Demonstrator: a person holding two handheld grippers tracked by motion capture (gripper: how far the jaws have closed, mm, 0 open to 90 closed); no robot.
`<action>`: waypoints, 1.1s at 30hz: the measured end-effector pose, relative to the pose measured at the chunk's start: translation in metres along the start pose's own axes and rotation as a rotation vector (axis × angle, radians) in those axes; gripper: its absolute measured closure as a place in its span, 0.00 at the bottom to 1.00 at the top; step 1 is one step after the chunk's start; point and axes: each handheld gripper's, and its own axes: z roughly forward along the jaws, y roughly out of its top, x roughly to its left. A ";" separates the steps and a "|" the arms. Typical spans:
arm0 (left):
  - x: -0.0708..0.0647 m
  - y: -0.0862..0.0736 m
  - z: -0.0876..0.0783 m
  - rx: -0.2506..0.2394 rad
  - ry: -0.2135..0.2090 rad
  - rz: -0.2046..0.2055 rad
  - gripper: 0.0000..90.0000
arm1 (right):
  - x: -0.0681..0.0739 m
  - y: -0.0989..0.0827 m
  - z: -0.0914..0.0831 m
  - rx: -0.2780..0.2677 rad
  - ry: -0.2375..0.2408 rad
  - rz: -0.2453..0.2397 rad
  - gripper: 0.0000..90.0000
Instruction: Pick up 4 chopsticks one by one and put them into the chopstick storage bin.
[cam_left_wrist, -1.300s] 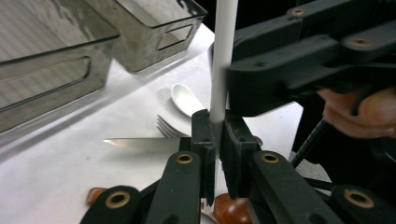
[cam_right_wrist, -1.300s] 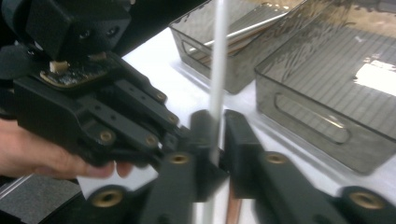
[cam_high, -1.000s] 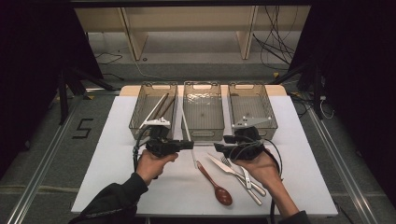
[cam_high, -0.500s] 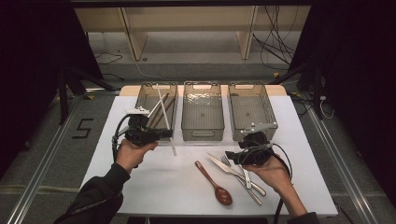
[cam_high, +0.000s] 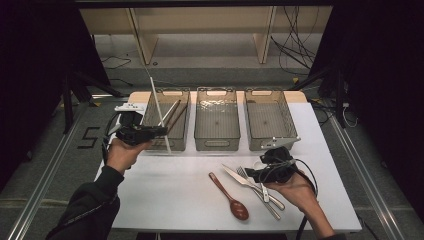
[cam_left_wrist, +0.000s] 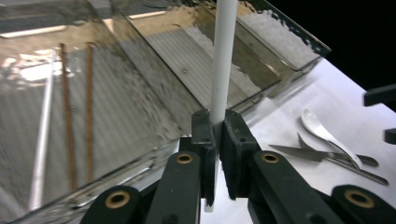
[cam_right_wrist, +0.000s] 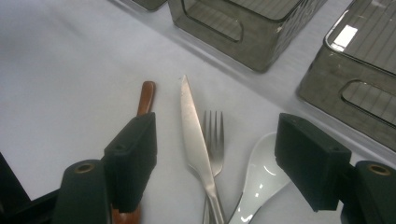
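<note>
Left gripper (cam_high: 159, 131) was clamped on one white chopstick (cam_left_wrist: 223, 60) at frame left, over three bins (cam_high: 217, 120). Right gripper (cam_right_wrist: 215, 154), jaws just opened wide with nothing gripped, hovered over one knife (cam_right_wrist: 194, 130), one fork (cam_right_wrist: 214, 135), two spoons (cam_right_wrist: 259, 179).

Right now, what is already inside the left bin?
Inside the left bin: two brown chopsticks and one white chopstick. The held white chopstick hides part of its floor.

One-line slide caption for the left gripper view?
Left gripper clamps a white chopstick upright beside the bin holding three more chopsticks.
</note>
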 end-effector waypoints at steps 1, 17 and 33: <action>0.001 0.001 -0.002 0.005 0.008 0.009 0.93 | -0.001 -0.001 -0.001 -0.003 -0.003 0.002 0.34; 0.033 0.027 -0.013 0.051 0.103 0.013 0.93 | -0.004 -0.015 -0.007 0.008 -0.005 0.019 0.33; 0.058 0.051 0.007 0.133 0.206 0.028 0.93 | -0.002 -0.016 -0.009 0.000 0.007 0.016 0.33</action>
